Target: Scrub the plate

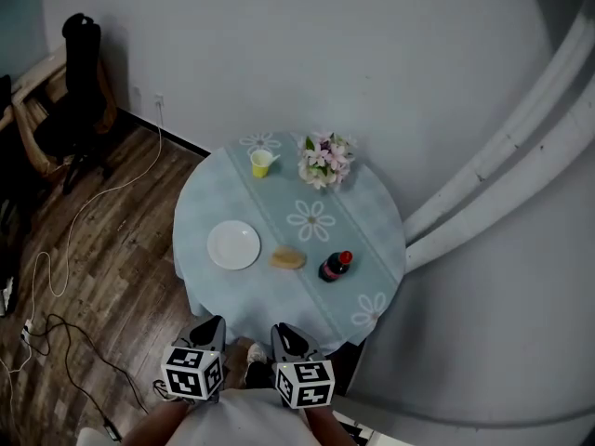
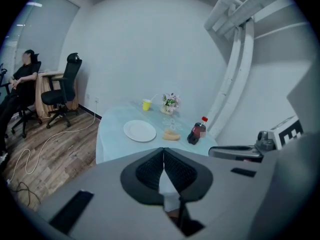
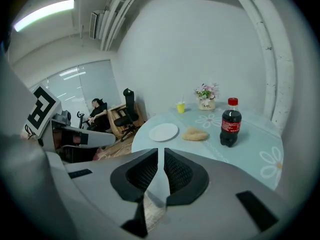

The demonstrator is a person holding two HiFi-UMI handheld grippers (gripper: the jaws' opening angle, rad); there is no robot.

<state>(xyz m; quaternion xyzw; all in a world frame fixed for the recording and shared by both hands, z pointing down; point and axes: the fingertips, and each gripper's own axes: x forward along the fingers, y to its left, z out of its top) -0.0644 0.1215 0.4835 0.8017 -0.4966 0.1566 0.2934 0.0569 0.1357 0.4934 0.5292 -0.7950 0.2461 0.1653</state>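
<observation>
A white plate lies empty on the left half of a round table with a pale blue cloth. Right of it rests a tan, sponge-like pad. Both grippers hover short of the table's near edge, side by side and apart from everything on it. My left gripper is shut with nothing in it, and my right gripper is shut and empty too. From the left gripper view, the plate and pad lie ahead beyond the shut jaws. The right gripper view shows the plate and pad past its jaws.
A cola bottle stands right of the pad. A yellow cup and a flower pot sit at the far side. A black office chair and cables occupy the wooden floor at left. A person sits there.
</observation>
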